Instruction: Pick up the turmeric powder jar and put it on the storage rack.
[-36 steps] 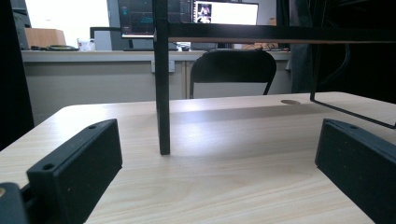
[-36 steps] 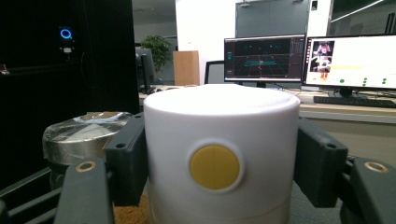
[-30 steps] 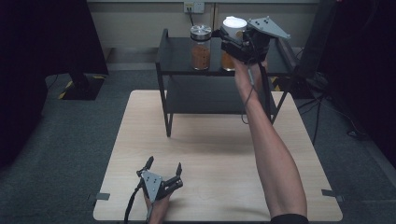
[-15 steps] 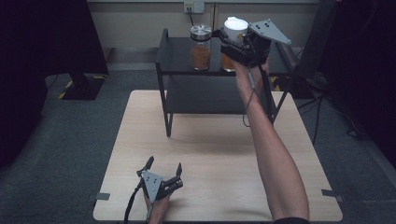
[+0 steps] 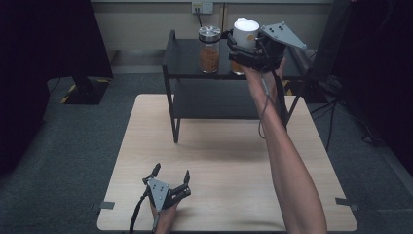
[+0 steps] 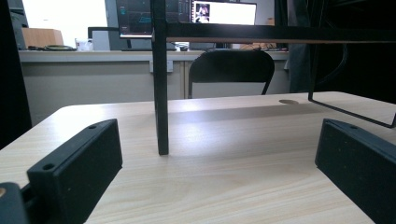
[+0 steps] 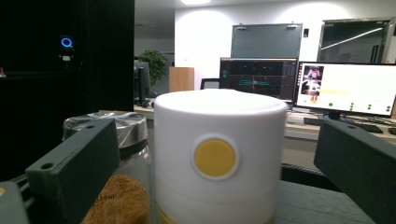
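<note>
Jaws just opened around white-lidded jar [image 7: 219, 186].

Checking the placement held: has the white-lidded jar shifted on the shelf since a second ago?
No. The white-lidded jar sits beside the silver-lidded jar as before, on the black shelf.

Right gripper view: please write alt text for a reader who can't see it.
A white-lidded jar with a round yellow dot stands between the right gripper's open black jaws, untouched by either. A silver-lidded jar of brown powder stands at its left, with lit monitors behind.
</note>
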Demonstrator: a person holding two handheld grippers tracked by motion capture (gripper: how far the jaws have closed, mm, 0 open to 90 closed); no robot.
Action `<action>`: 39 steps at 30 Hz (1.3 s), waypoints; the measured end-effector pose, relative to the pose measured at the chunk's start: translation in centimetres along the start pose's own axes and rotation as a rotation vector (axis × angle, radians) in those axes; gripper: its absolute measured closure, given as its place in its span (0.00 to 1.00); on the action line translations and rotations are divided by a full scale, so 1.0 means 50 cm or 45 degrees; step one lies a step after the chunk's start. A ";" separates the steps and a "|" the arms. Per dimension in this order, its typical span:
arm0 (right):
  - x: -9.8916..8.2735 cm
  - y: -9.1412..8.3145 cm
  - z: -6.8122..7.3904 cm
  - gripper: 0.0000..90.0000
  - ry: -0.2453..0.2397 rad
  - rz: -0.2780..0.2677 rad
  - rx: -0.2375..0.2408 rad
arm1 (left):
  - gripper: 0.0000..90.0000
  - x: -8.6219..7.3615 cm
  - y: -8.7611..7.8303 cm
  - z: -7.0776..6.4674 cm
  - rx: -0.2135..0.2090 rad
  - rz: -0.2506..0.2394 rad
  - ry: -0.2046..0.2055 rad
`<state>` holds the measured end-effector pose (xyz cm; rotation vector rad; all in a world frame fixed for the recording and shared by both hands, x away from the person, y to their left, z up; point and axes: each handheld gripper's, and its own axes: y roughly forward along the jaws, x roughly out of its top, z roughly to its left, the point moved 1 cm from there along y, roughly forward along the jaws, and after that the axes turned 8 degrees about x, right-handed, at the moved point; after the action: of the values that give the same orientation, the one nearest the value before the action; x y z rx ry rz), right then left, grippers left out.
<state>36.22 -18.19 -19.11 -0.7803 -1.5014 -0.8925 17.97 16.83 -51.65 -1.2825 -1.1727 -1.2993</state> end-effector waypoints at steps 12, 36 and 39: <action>-0.005 -0.049 0.002 0.00 0.019 -0.001 0.013 | 0.00 0.000 0.000 -0.002 0.007 0.000 0.000; -0.084 -0.172 0.015 0.00 0.030 -0.045 0.028 | 0.00 0.000 -0.001 -0.004 0.012 0.000 -0.003; -0.100 -0.188 0.015 0.00 0.049 -0.066 0.029 | 0.00 0.000 -0.001 -0.004 0.012 0.000 -0.003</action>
<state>28.26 -22.06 -25.08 -0.7070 -1.5012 -0.9228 17.93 16.65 -51.66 -1.2776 -1.1792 -1.2914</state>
